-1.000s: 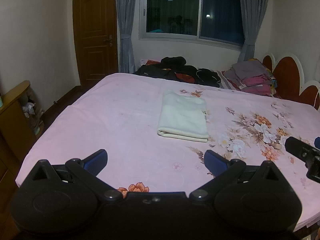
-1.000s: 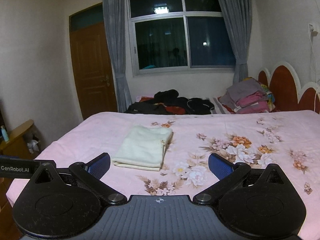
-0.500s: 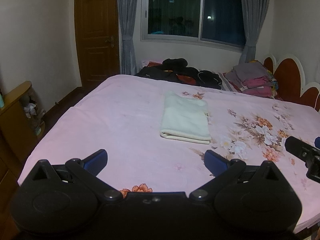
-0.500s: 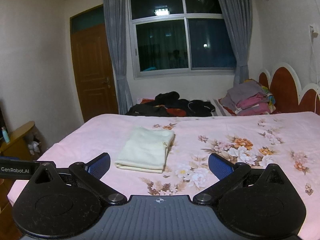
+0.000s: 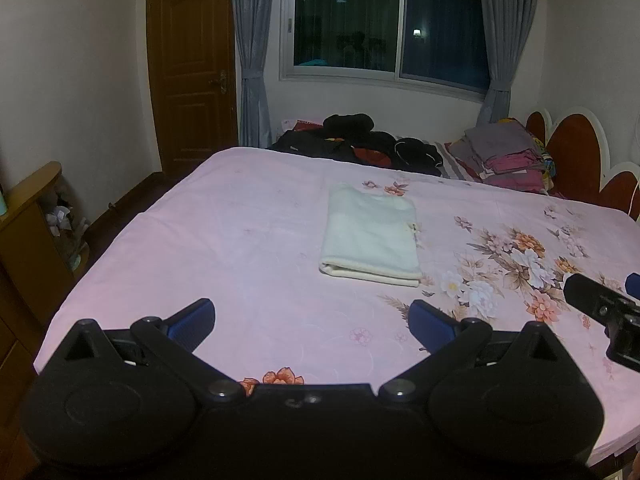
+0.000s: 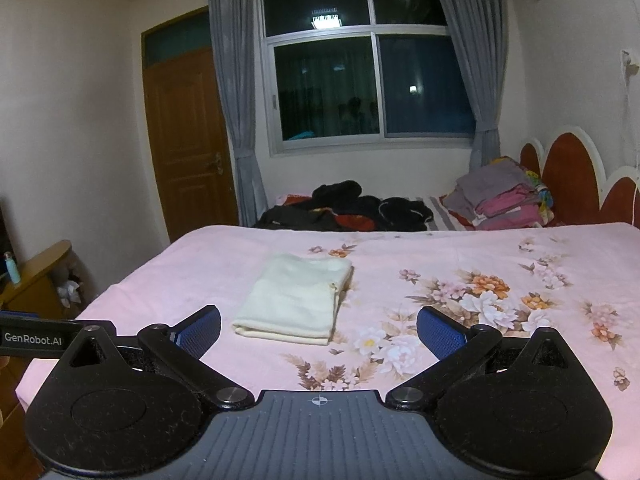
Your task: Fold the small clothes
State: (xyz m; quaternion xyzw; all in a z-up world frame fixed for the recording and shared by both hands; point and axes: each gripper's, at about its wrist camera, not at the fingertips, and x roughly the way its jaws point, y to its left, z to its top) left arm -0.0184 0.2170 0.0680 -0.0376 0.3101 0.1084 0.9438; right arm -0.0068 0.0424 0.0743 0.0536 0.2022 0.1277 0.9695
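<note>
Lower frame, left wrist view: left gripper [image 5: 311, 320], matte black plastic, rounded pivot housings, blue ribbed pads spread wide with nothing between. Same build in right wrist view: right gripper [image 6: 319, 330], grooved grey centre plate, jaws equally wide apart, empty. Both above the near edge of the bed sheet [image 5: 248, 240], touching nothing.

Right edge of left view: black bar of the other tool, cut off by the frame. Lower left of right view: black strip lettered "GenRobot.AI", partly cropped.

Mid frame: folded garment [image 5: 372, 240], pale cream, soft and fleecy, tidy rectangle with rounded fold toward the camera; flat on the pink sheet, well apart from both tools. Small tag or mark at its right edge, too small to read. Floral print [image 6: 480, 300] on sheet right of it.

Left edge: wooden cabinet [image 5: 28, 220], curved top, contents blurred.

Far: heap of dark clothes [image 5: 360, 140], single items indistinct; stacked grey and pink folded laundry [image 5: 508, 152]; scalloped headboard [image 6: 572, 176]; brown panelled door [image 6: 188, 140]; grey curtains, dark window [image 6: 360, 88] with reflections.
</note>
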